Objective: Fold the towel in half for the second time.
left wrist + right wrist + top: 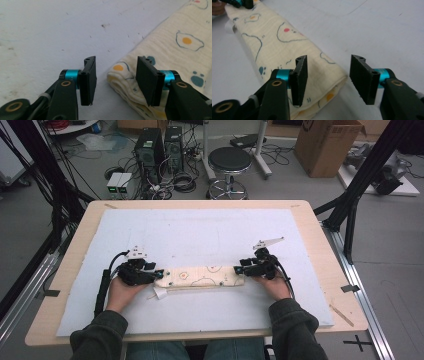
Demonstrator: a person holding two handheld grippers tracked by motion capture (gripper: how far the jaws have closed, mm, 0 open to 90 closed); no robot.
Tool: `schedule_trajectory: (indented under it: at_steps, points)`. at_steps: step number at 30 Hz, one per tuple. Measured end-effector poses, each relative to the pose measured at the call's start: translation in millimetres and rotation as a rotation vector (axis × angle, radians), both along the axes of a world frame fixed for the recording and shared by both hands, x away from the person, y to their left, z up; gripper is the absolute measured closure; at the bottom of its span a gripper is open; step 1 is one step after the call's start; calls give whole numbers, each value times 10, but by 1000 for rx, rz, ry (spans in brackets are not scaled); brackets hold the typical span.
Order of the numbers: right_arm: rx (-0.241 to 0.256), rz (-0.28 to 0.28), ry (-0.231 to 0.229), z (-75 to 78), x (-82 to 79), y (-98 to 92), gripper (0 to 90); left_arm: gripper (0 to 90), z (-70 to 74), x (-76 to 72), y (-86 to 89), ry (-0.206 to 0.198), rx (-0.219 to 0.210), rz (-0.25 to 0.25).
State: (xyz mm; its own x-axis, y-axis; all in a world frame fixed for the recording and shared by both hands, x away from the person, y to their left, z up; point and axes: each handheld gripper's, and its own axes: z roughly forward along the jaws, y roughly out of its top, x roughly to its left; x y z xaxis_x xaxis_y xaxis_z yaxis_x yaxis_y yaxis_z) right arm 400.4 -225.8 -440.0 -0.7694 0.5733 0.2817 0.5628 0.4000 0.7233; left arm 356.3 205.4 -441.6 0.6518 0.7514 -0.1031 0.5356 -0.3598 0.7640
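Note:
A cream cloth (202, 276) printed with fried eggs lies folded into a long narrow strip across the white mat (200, 235). At its left end is my left gripper (159, 273), open; in the left gripper view the folded cloth end (125, 82) sits between and under the jaws of the left gripper (116, 80). My right gripper (239, 266) is open at the strip's right end; in the right gripper view the cloth corner (324, 77) lies between the jaws of the right gripper (328, 80), and the cloth runs away to the upper left.
The mat covers a wooden table (325, 265). A small white tag (160, 293) sticks out below the cloth's left end. A wooden stick (341, 314) lies on the table's right edge. Beyond the table stand a stool (229, 162), computer towers (150, 150) and a cardboard box (325, 145).

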Motion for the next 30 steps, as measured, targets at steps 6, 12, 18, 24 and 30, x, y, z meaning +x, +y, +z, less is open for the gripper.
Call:
schedule_trajectory:
  at_steps: [6, 12, 18, 24, 30]
  points:
    - [-41, 11, -8, -42, -20, 44, 631, 628, -8, -7, -7, 14, -7, -26]
    - [-42, 35, -7, -49, -44, 68, 757, 748, -1, -26, -33, 9, -8, -39]
    - [-49, 46, -23, -19, -58, 73, 791, 803, 40, -48, -41, -25, 20, -34]
    - [-52, 37, -44, 74, -51, 100, 795, 811, 99, -37, -42, -64, 26, -2]
    - [-51, 13, -62, 151, 30, 154, 795, 811, 136, 33, -9, -94, 24, 51]
